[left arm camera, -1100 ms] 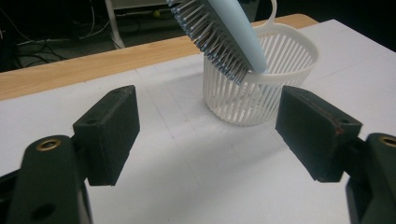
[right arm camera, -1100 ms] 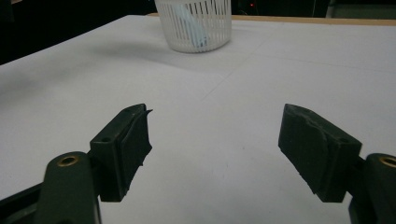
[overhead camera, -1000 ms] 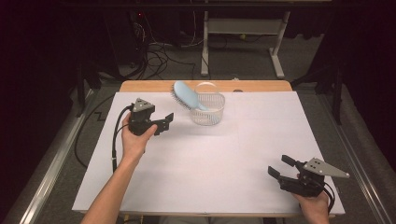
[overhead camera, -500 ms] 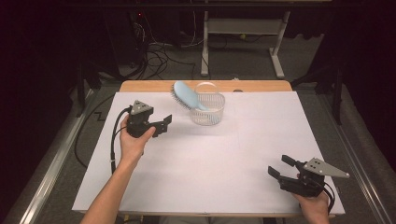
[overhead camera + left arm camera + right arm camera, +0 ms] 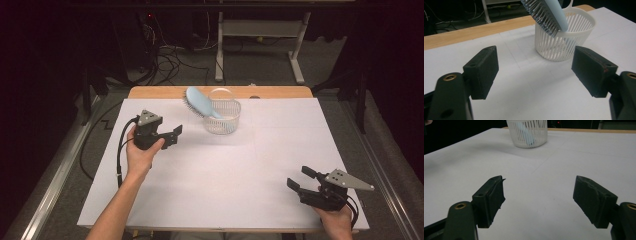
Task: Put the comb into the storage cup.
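Gaping wide with nothing between its jaws, the left claw [image 5: 176,135] hovered over the white counter [image 5: 240,180], pointing toward the slatted white basket [image 5: 223,118] just beyond it. A light blue hairbrush [image 5: 200,100] stood tilted in that basket, bristled head sticking out over the rim. Well apart, near the front right corner, the right claw [image 5: 299,180] was also open and empty.

Spread fingers [image 5: 593,199], distant white basket [image 5: 527,135]
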A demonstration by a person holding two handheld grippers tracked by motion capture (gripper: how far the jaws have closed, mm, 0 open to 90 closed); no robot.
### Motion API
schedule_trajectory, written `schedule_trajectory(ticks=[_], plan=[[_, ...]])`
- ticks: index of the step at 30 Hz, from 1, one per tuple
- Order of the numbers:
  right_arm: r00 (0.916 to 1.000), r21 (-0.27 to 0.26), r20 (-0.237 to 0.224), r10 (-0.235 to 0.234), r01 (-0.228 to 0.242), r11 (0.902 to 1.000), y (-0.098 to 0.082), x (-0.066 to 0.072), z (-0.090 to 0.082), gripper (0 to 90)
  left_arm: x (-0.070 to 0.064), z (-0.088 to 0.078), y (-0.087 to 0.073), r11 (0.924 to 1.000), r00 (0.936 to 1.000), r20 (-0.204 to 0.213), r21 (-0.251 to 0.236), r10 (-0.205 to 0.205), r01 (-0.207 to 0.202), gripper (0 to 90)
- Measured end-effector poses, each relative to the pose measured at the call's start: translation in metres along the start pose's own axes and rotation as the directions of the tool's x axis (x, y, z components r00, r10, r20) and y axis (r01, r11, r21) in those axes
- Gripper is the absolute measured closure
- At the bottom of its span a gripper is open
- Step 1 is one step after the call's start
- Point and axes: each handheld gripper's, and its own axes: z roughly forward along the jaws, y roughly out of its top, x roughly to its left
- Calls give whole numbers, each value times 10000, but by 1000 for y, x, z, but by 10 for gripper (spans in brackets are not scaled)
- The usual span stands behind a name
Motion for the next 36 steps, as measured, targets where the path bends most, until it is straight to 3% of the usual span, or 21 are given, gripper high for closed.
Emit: schedule_trajectory(ticks=[36], plan=[[10000,-20,5,-6,6,10000,0,0,0,253,4,-16,-15,9997,9999,-33,-196,-161,161,218]])
